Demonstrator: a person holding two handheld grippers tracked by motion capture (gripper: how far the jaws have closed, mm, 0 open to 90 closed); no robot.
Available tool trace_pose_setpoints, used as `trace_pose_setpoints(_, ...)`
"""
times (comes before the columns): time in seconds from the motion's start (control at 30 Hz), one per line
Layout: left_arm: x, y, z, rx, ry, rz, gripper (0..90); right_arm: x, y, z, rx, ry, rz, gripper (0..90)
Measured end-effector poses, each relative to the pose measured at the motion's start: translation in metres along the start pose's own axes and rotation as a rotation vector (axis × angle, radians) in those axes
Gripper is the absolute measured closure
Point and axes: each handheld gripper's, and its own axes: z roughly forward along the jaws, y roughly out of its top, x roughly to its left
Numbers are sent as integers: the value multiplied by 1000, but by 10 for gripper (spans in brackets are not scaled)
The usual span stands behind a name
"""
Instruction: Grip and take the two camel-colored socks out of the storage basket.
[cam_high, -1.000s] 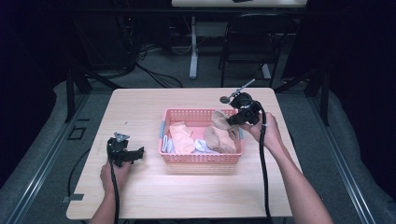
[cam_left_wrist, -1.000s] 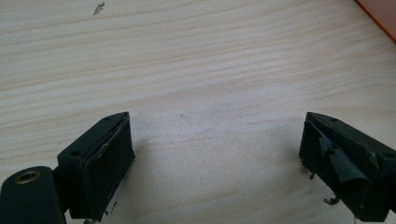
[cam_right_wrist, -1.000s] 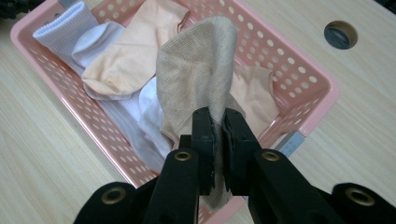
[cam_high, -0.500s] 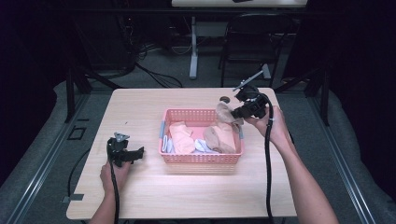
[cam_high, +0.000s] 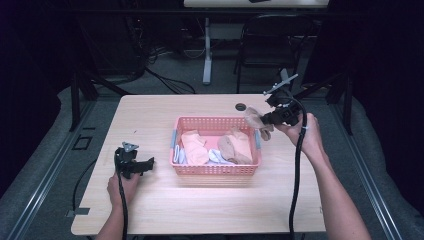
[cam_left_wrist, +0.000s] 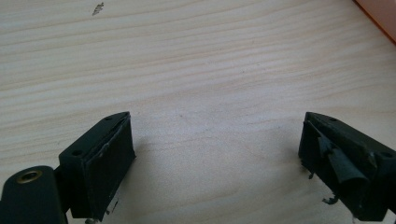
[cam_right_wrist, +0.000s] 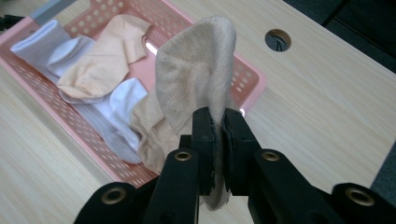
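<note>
A pink perforated basket (cam_high: 216, 169) (cam_right_wrist: 70, 126) sits mid-table with several socks in it: peach (cam_high: 194, 146) (cam_right_wrist: 105, 60), white (cam_high: 216, 156) (cam_right_wrist: 119, 112) and tan (cam_high: 236, 146). My right gripper (cam_high: 263, 120) (cam_right_wrist: 218, 122) is shut on a tan sock (cam_high: 255, 120) (cam_right_wrist: 198, 74), held in the air above the basket's right end. My left gripper (cam_high: 150, 162) (cam_left_wrist: 215, 154) rests open on the table left of the basket, with nothing between its jaws but bare wood.
A round cable hole (cam_high: 241, 107) (cam_right_wrist: 277, 40) lies in the tabletop behind the basket. A chair (cam_high: 272, 47) and a table leg (cam_high: 207, 50) stand beyond the far edge. Dark floor surrounds the table.
My right gripper has lifted the tan sock out of the basket and carried it up and to the right. The left gripper has stayed put.
</note>
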Motion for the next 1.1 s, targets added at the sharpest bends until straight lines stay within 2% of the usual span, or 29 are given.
trace_pose_setpoints(0.23,0,0,0,0,-4,1,109,-17,-19,-2,9,-30,44,847)
trace_pose_setpoints(0.53,0,0,0,0,-4,1,109,-33,-40,6,45,-64,85,847)
trace_pose_setpoints(0.9,0,0,0,-3,-5,-3,109,-50,-68,31,114,-81,138,851)
trace_pose_setpoints(0.93,0,0,0,-3,-5,-3,109,-51,-70,35,133,-77,136,851)
trace_pose_setpoints(1.1,0,0,0,-3,-5,-3,109,-56,-79,47,161,-70,162,851)
